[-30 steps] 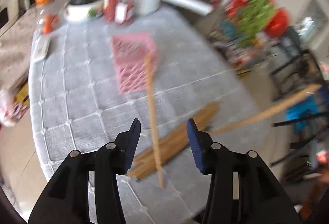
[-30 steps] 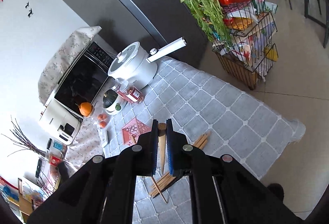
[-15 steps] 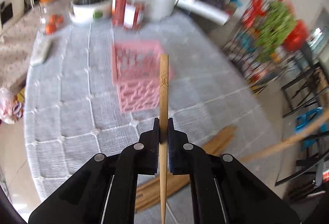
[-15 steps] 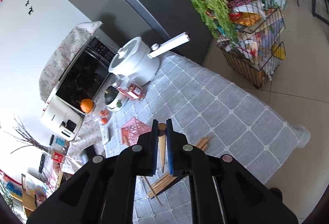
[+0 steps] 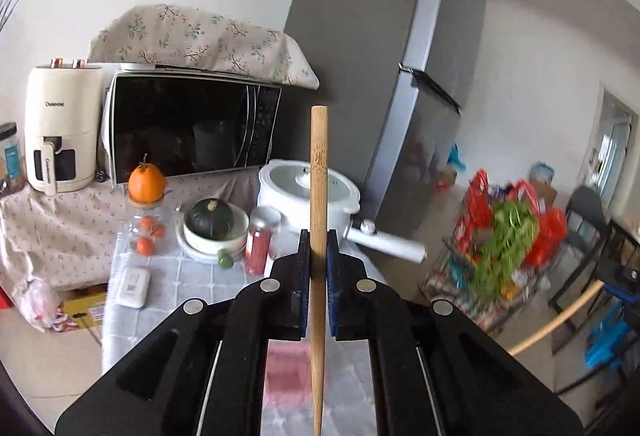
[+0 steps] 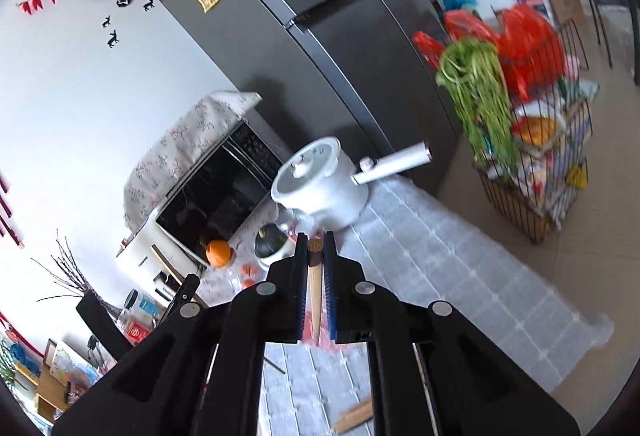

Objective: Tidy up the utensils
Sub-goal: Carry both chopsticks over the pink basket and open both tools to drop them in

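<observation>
left wrist view. item: bamboo chopstick [image 5: 319, 187], single, clenched between the left tongs [image 5: 319, 256]. long axis runs straight along the tongs' own line; blunt square end points forward and up past the lid of the white electric pot [image 5: 308, 191], the thin end passes back down between the arms toward the lens. held in the air above the grey quilted worktop [image 5: 168, 284]. pink basket [image 5: 288, 372] shows as a blur below the tongs, just behind the chopstick; the likely destination, as a judgement. a second chopstick [image 5: 556, 320] crosses the right edge, slanting up to the right, carried by the other tool [image 5: 624, 276].

right wrist view. item: bamboo chopstick, dark-tipped [image 6: 314, 288], clenched between the right tongs [image 6: 315, 256]. long axis again along the tongs, butt end forward toward the pot [image 6: 320, 191], thin end pointing down over the pink basket [image 6: 320, 344] glimpsed in the gap. loose chopsticks [image 6: 356, 416] lie flat on the worktop [image 6: 440, 268] near the lower edge.

progress, judged: two pieces lifted, neither yet deposited; the loose bundle remains to be collected. contents of the basket cannot be told.
</observation>
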### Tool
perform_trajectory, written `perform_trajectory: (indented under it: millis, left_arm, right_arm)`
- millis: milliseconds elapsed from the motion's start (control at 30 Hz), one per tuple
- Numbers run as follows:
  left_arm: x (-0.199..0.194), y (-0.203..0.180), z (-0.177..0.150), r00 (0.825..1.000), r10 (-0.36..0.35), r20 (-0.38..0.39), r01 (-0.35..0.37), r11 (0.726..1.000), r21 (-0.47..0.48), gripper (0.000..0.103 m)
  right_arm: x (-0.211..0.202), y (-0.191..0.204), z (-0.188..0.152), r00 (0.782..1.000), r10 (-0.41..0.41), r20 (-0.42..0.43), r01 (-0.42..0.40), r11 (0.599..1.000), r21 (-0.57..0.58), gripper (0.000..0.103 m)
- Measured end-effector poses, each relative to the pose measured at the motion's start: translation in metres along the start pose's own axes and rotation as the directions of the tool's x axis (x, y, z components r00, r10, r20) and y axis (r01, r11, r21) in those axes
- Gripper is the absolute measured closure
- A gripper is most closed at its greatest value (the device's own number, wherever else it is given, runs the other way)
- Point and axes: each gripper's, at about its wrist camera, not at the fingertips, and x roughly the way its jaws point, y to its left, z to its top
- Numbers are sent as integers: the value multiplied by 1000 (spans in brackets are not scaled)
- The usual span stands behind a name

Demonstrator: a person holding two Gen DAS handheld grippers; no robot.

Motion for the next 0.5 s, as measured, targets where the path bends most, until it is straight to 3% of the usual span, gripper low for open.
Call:
perform_trajectory:
  millis: [233, 300, 367, 500]
  left_arm:
    - [52, 20, -18, 996, 74, 45, -74, 997, -7, 97]
    - [67, 25, -28, 996, 84, 21, -84, 996, -2, 96]
    - [70, 34, -35, 997, 76, -5, -76, 997, -14, 85]
    - [29, 54, -30, 996, 56, 64, -52, 997, -60, 65]
  right_arm:
    - [41, 9, -1, 1000, -7, -22, 7, 1000, -8, 95]
    - [53, 11, -3, 999, -9, -38, 9, 1000, -12, 95]
    - [67, 13, -7, 998, -11, -55, 10, 1000, -19, 95]
    - [86, 22, -12, 998, -26, -57, 22, 998, -67, 95]
